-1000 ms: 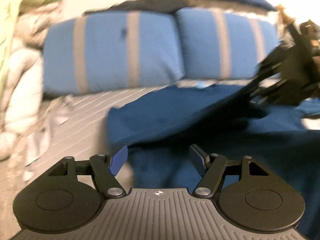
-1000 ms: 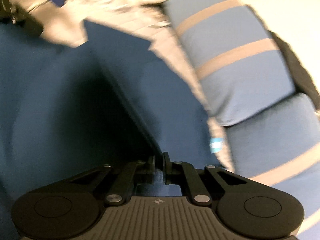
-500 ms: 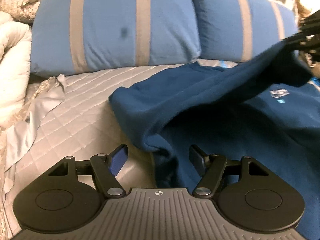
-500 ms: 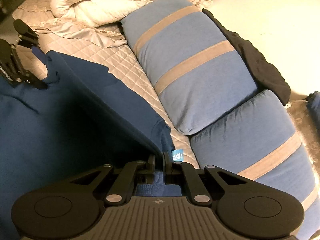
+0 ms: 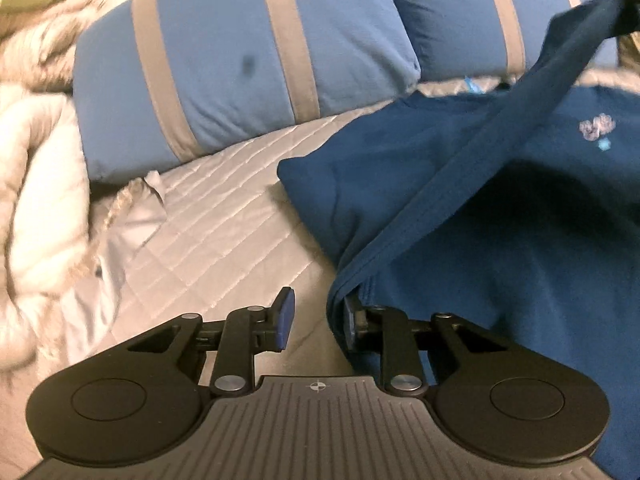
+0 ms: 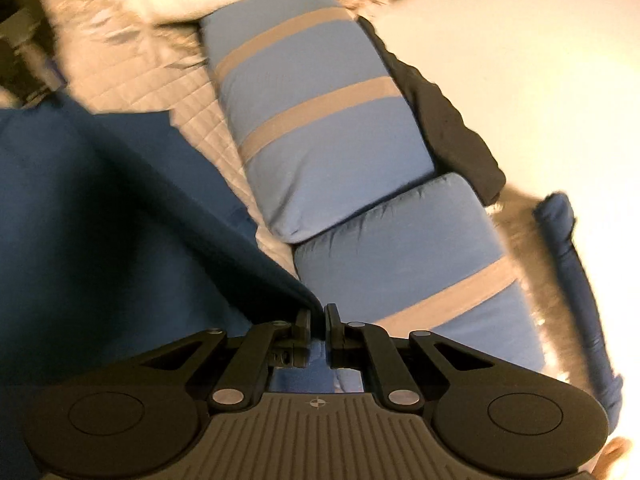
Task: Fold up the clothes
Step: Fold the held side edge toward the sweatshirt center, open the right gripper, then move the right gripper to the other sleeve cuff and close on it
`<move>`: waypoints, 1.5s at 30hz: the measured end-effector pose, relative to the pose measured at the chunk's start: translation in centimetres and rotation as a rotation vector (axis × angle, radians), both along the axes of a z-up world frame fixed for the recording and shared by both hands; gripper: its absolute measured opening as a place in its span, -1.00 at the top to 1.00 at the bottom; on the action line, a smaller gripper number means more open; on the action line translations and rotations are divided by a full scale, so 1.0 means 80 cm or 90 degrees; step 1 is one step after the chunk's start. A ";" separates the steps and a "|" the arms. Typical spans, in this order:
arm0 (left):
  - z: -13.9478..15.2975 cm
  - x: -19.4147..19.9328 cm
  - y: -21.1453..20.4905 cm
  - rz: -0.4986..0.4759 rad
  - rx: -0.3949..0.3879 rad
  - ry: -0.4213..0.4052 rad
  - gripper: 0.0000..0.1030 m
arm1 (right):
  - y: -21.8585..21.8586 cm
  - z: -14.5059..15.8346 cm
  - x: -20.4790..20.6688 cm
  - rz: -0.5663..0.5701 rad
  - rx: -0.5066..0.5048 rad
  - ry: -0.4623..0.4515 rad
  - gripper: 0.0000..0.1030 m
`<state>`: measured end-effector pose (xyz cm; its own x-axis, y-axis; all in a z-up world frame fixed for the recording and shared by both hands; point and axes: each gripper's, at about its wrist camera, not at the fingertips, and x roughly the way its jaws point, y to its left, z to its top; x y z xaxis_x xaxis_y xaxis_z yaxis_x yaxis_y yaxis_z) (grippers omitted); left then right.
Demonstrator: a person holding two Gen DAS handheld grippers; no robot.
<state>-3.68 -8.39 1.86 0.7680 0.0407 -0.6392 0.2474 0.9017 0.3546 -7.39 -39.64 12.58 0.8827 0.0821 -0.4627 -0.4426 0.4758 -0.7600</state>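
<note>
My left gripper (image 5: 314, 322) has just been closing; its fingers, narrower than before, stand apart around the navy shirt's (image 5: 500, 216) hem. My right gripper (image 6: 318, 322) stays clamped on the shirt's raised edge above the bed (image 5: 208, 232).

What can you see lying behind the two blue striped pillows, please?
In the right wrist view, a black garment lies behind the striped pillows, against the pale wall. The pillows cover its lower part, so its full extent stays hidden.
</note>
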 end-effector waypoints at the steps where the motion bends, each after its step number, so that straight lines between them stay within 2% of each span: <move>1: -0.002 0.001 -0.001 -0.001 0.010 0.006 0.45 | -0.002 -0.007 -0.013 0.008 -0.021 0.020 0.82; 3: -0.005 0.001 -0.001 -0.008 0.014 0.023 0.42 | -0.007 -0.033 -0.037 0.023 -0.055 0.093 0.80; 6: 0.003 -0.009 0.001 -0.026 0.016 0.020 0.23 | -0.020 -0.074 -0.061 0.037 -0.068 0.202 0.64; 8: 0.018 -0.024 0.007 -0.041 -0.005 0.010 0.00 | -0.034 -0.093 -0.067 0.020 -0.065 0.225 0.13; 10: 0.034 -0.040 0.015 -0.055 -0.036 0.001 -0.23 | -0.051 -0.100 -0.068 0.006 -0.040 0.236 -0.01; 14: 0.070 -0.070 0.032 -0.053 -0.108 -0.007 -0.26 | -0.076 -0.108 -0.062 -0.016 0.008 0.248 -0.01; 21: 0.113 -0.111 0.034 -0.059 -0.179 -0.037 -0.32 | -0.084 -0.119 -0.042 -0.024 0.078 0.284 0.04; 22: 0.116 -0.115 0.031 -0.064 -0.179 -0.043 -0.32 | -0.083 -0.121 -0.041 -0.023 0.086 0.292 0.12; 24: 0.123 -0.119 0.027 -0.069 -0.170 -0.052 -0.32 | -0.080 -0.130 -0.038 -0.023 0.093 0.315 0.59; 25: 0.127 -0.121 0.025 -0.070 -0.163 -0.057 -0.32 | -0.078 -0.135 -0.036 -0.024 0.083 0.324 0.73; 30: 0.154 -0.130 0.035 -0.063 -0.159 -0.079 -0.32 | -0.076 -0.121 -0.049 0.002 0.013 0.297 0.76; 34: 0.175 -0.136 0.047 -0.048 -0.186 -0.102 -0.33 | -0.087 -0.104 -0.063 0.003 -0.019 0.279 0.74; 36: 0.178 -0.138 0.046 -0.035 -0.200 -0.109 -0.34 | -0.097 -0.105 -0.071 -0.007 -0.024 0.263 0.58; 38: 0.175 -0.141 0.040 -0.020 -0.203 -0.111 -0.36 | -0.111 -0.104 -0.079 -0.032 -0.006 0.240 0.20; 40: 0.169 -0.142 0.031 -0.030 -0.199 -0.101 -0.39 | -0.126 -0.100 -0.094 -0.058 0.025 0.201 -0.38; 41: 0.165 -0.143 0.026 -0.035 -0.197 -0.096 -0.40 | -0.133 -0.097 -0.099 -0.072 0.048 0.181 -0.55; 42: 0.160 -0.144 0.020 -0.040 -0.196 -0.091 -0.40 | -0.141 -0.093 -0.103 -0.086 0.070 0.164 -0.64; 44: 0.150 -0.146 0.009 -0.055 -0.201 -0.076 -0.41 | -0.155 -0.085 -0.115 -0.116 0.109 0.121 -0.94; 45: 0.145 -0.146 0.003 -0.063 -0.206 -0.066 -0.41 | -0.162 -0.081 -0.120 -0.131 0.124 0.100 -0.95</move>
<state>-15.34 -8.11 13.47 0.8198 -0.2294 -0.5248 0.3171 0.9448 0.0823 -17.01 -52.63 6.09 0.8091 0.0097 -0.5875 -0.4265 0.6976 -0.5758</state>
